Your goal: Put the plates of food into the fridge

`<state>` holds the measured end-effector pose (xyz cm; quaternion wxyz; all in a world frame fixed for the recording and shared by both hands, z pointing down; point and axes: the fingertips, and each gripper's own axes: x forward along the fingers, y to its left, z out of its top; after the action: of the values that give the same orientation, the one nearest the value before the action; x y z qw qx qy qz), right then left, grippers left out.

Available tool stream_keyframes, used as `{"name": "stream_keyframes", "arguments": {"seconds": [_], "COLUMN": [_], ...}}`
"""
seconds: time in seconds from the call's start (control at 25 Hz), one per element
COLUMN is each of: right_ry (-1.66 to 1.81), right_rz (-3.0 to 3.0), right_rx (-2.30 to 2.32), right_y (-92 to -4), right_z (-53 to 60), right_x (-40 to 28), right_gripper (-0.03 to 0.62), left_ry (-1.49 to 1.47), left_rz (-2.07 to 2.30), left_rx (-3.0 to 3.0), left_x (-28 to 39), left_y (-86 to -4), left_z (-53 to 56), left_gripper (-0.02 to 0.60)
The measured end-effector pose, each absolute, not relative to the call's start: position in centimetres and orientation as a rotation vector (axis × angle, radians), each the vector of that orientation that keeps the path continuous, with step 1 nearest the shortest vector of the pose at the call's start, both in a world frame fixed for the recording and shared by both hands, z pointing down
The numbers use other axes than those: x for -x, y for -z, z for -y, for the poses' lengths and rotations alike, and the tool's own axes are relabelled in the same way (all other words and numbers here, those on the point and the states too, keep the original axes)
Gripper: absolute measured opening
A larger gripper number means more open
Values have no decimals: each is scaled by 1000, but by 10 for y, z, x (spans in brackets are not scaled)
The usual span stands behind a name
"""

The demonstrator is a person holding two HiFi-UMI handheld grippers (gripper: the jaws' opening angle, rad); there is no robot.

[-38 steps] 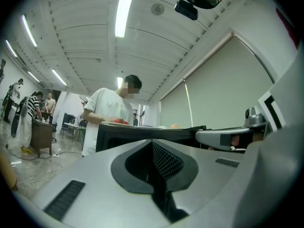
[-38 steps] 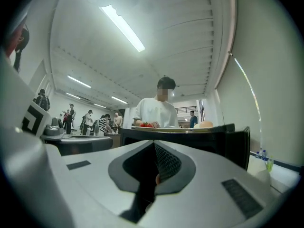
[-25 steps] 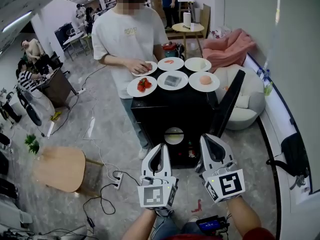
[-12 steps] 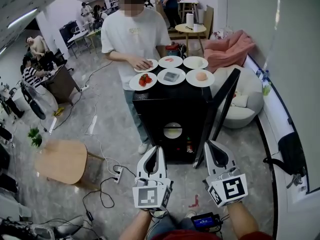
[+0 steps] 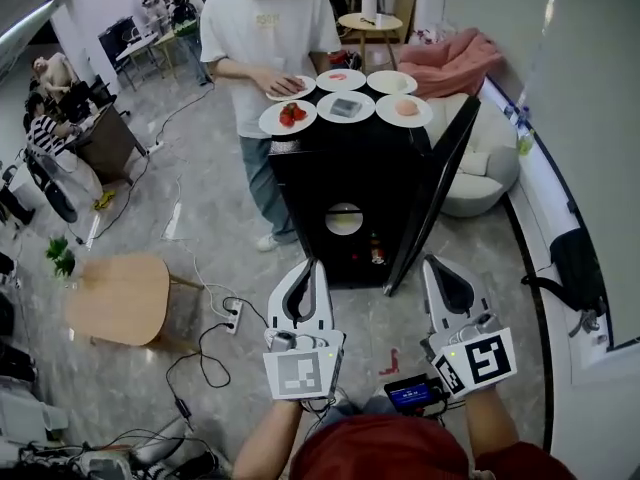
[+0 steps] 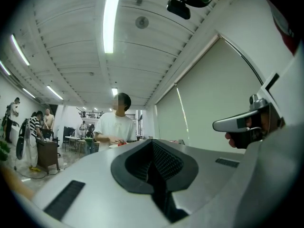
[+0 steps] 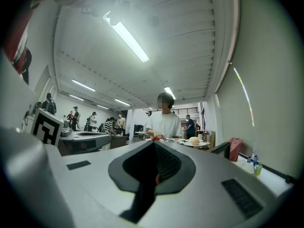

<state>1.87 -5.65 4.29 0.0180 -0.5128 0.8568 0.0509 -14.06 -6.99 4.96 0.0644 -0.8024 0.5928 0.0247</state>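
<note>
Jaws together and empty on left gripper (image 5: 310, 268) and right gripper (image 5: 436, 266); plates (image 5: 345, 108) atop the fridge (image 5: 330, 183) look stiff, slick and breakable, so probably pinch a rim and carry level.

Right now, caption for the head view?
Left hand-held gripper and right hand-held gripper, both shut, face open black fridge topped with six white round plates of food.

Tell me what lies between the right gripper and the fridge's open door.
Only bare grey floor lies between the right gripper and the open fridge door, seen in the head view; a red floor mark sits nearer the person.
</note>
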Motion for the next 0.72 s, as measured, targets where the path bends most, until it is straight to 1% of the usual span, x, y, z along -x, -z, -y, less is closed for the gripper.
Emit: {"name": "stream_keyframes", "arguments": {"seconds": [0.4, 0.72], "right_ry": [-160, -180], "right_rz": [-2677, -2694], "right_rx": [1540, 1534], "right_y": [-55, -57], "right_z": [37, 38], "right_x": [-3, -5], "right_gripper": [9, 9], "left_ry": [-141, -131], "left_rz": [-1822, -1852], "left_rx": [2466, 2475], "left_x": [146, 149], "left_y": [-66, -75], "left_z": [57, 57], "left_gripper": [6, 6]}}
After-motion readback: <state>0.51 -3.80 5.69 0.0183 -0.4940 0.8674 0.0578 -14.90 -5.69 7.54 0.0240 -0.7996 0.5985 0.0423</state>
